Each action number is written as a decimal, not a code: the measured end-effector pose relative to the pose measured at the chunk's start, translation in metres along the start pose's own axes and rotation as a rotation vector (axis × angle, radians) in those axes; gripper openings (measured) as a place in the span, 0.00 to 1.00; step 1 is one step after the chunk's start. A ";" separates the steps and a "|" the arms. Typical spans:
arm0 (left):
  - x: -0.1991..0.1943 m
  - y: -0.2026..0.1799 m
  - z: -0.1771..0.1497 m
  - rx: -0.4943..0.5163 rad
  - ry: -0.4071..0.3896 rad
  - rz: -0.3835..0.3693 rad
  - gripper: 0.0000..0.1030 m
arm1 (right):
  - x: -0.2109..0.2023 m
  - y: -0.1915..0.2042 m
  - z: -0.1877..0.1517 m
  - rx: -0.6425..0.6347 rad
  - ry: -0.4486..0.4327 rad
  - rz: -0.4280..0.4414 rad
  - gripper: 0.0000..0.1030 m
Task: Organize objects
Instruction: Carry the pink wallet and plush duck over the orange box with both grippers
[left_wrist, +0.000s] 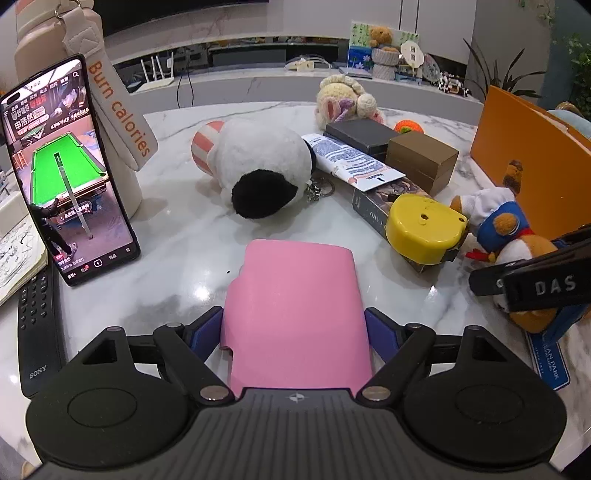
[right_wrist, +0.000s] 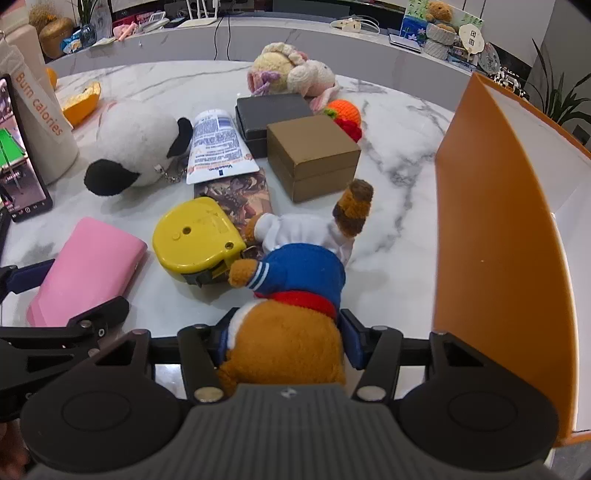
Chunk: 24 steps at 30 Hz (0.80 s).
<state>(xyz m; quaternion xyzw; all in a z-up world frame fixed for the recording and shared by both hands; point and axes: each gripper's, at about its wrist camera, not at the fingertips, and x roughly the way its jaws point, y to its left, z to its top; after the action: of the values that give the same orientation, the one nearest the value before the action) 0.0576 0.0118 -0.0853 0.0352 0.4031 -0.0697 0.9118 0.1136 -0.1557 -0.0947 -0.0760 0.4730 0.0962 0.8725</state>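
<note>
Marble surface (right_wrist: 399, 122) is crowded: left tongs (left_wrist: 295, 332) clamp the pink soft case (left_wrist: 295, 302), right tongs (right_wrist: 284, 339) squeeze the brown plush toy in blue (right_wrist: 288, 317); lifting it could drag the yellow plastic tape measure (right_wrist: 195, 240) touching its paw.

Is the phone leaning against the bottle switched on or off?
On. The phone stands propped against the bottle, and its screen is lit, showing a green snooker table with text overlays.

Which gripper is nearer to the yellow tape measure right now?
Right. The right gripper grips the plush bear, whose paw touches the yellow tape measure. The left gripper straddles the pink case, with bare table between it and the tape measure.
</note>
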 end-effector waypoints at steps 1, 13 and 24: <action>0.000 0.000 0.000 0.000 0.002 0.000 0.92 | -0.002 -0.001 -0.001 0.002 -0.004 0.001 0.56; -0.015 0.006 -0.006 -0.015 0.002 -0.048 0.90 | -0.049 -0.003 -0.003 0.013 -0.079 0.033 0.56; -0.051 0.003 0.002 -0.021 -0.060 -0.060 0.89 | -0.098 -0.007 -0.005 0.020 -0.168 0.055 0.56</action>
<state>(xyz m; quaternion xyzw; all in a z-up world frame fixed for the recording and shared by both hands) 0.0258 0.0199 -0.0465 0.0114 0.3771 -0.0936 0.9214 0.0592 -0.1730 -0.0148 -0.0460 0.4007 0.1216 0.9069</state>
